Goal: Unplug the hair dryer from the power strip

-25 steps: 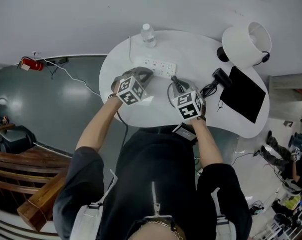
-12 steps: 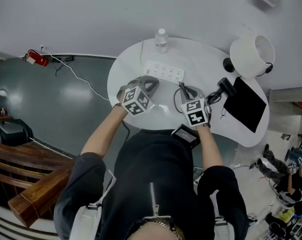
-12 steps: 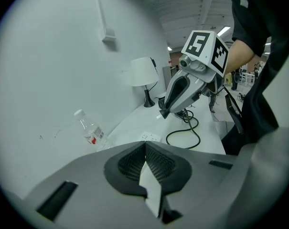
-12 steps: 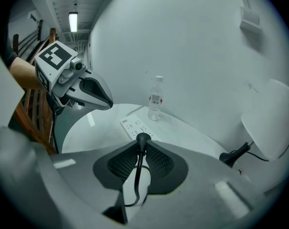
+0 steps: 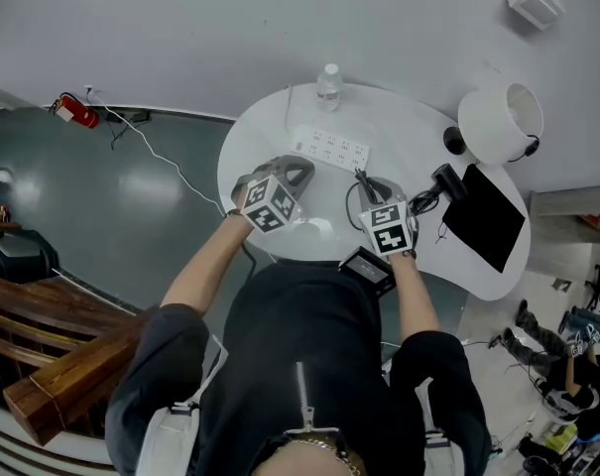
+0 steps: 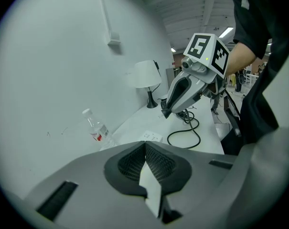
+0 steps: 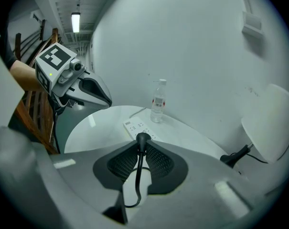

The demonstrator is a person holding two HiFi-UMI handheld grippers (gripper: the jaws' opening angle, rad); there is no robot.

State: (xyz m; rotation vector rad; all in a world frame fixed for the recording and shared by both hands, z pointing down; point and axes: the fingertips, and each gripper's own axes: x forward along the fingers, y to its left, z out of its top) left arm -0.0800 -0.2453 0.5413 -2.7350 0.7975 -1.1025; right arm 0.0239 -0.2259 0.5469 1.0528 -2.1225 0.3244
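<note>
The white power strip [image 5: 334, 149] lies toward the back of the round white table [image 5: 270, 137]. My right gripper [image 5: 367, 179] is shut on the hair dryer's black plug [image 7: 143, 138], which is out of the strip and held just in front of it. Its black cable [image 5: 351, 202] loops back to the black hair dryer [image 5: 445, 179] at the right. My left gripper [image 5: 301, 164] hovers left of the strip, shut with nothing in it; its pads [image 6: 154, 163] meet. The strip [image 7: 137, 127] shows beyond the plug in the right gripper view.
A water bottle [image 5: 329, 82] stands behind the strip at the table's far edge. At the right stand a white lamp [image 5: 500, 122] and a flat black pad [image 5: 490, 216]. A black device [image 5: 367, 269] hangs at the person's waist.
My left gripper has drawn back and up from the power strip, still shut. The right gripper has kept still with the plug in it.
</note>
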